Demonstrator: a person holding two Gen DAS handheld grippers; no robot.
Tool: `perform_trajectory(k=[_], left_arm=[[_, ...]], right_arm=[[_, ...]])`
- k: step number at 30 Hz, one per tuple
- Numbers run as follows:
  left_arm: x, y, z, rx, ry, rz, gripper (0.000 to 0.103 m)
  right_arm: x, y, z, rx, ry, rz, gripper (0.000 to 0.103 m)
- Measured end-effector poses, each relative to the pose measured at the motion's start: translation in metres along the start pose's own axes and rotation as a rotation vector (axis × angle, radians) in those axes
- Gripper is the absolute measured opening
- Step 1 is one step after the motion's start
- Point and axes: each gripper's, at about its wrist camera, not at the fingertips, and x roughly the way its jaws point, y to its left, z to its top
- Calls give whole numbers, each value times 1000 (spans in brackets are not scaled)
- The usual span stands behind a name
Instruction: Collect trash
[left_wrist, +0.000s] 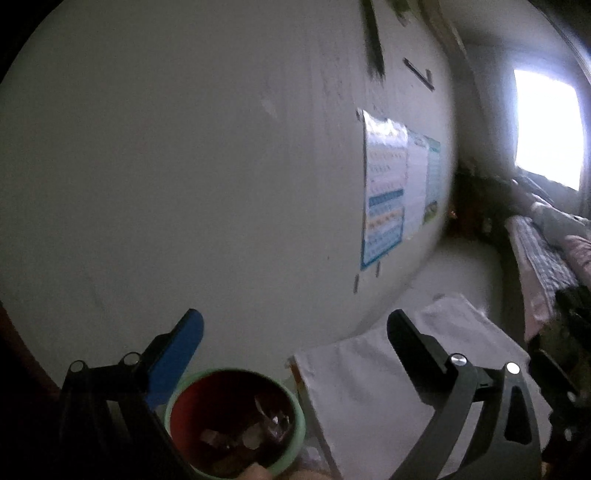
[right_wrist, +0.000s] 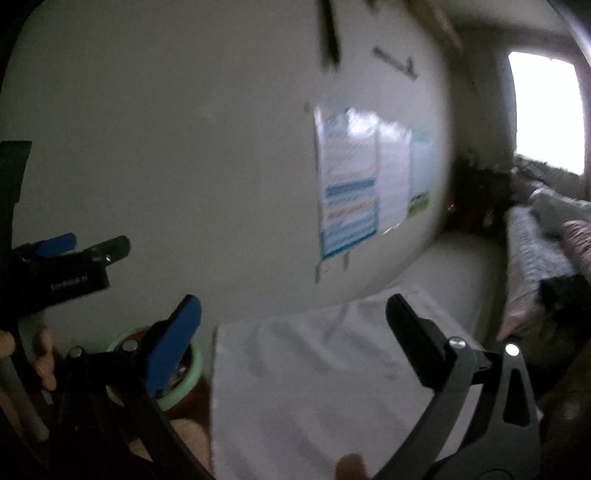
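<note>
Left gripper (left_wrist: 295, 328): jaws spread wide, nothing between them; blue-padded finger on the left of its own view, black finger on the right; aimed at the pale wall (left_wrist: 184, 166); it also shows at the left edge of the right wrist view (right_wrist: 86, 243), with part of the person's hand (right_wrist: 42, 354) below it.
Right gripper (right_wrist: 293, 314): jaws likewise spread wide and holding nothing; blue pad low left, black finger low right; pointed toward the same wall.
Trash bin (left_wrist: 236, 424): round, pale green rim, red inside; low in the left wrist view, just below and between the left gripper's fingers; in the right wrist view it sits behind the blue finger (right_wrist: 184, 384).
Trash (left_wrist: 255, 432): crumpled shiny scraps lying in the bottom of the bin; their kind cannot be told.
White cloth (left_wrist: 369, 387): spread flat just right of the bin; fills the lower middle of the right wrist view (right_wrist: 314, 376).
Posters (left_wrist: 395, 184): blue and white charts stuck on the wall; text blurred.
Window (left_wrist: 546, 125): bright, far right.
Bedding (left_wrist: 539, 254): checked and pink fabric heaped below the window.
</note>
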Motion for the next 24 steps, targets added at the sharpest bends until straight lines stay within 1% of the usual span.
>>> perform_trajectory(k=[2, 4, 5, 6, 7, 10, 12, 15, 19, 24], left_arm=[[-7, -8, 8, -4, -27, 35, 95], [-16, -17, 12, 1, -47, 64, 95], [-21, -20, 13, 3, -52, 78, 95], [-25, -24, 15, 10, -63, 95, 95], [-29, -27, 17, 16, -74, 101, 95], [-38, -32, 23, -1, -78, 85, 95], [-40, -32, 26, -17, -61, 72, 95], [-38, -32, 28, -33, -41, 50, 95], [-38, -33, 26, -23, -45, 68, 95], [-37, -35, 24, -9, -38, 53, 95]], right_arm=[[-9, -7, 0, 2, -63, -32, 99], [-16, -13, -2, -3, -117, -98, 99], [-23, -15, -4, -1, -144, -116, 99], [-27, -18, -6, 7, -165, -128, 99], [-29, -22, -7, 34, -168, -135, 99], [-24, -34, -10, 105, -132, -95, 99], [-20, -40, -12, 125, -119, -99, 99], [-24, -48, -12, 137, -114, -114, 99], [-22, -54, -13, 165, -85, -104, 99], [-25, -46, -19, 153, -65, -88, 99]])
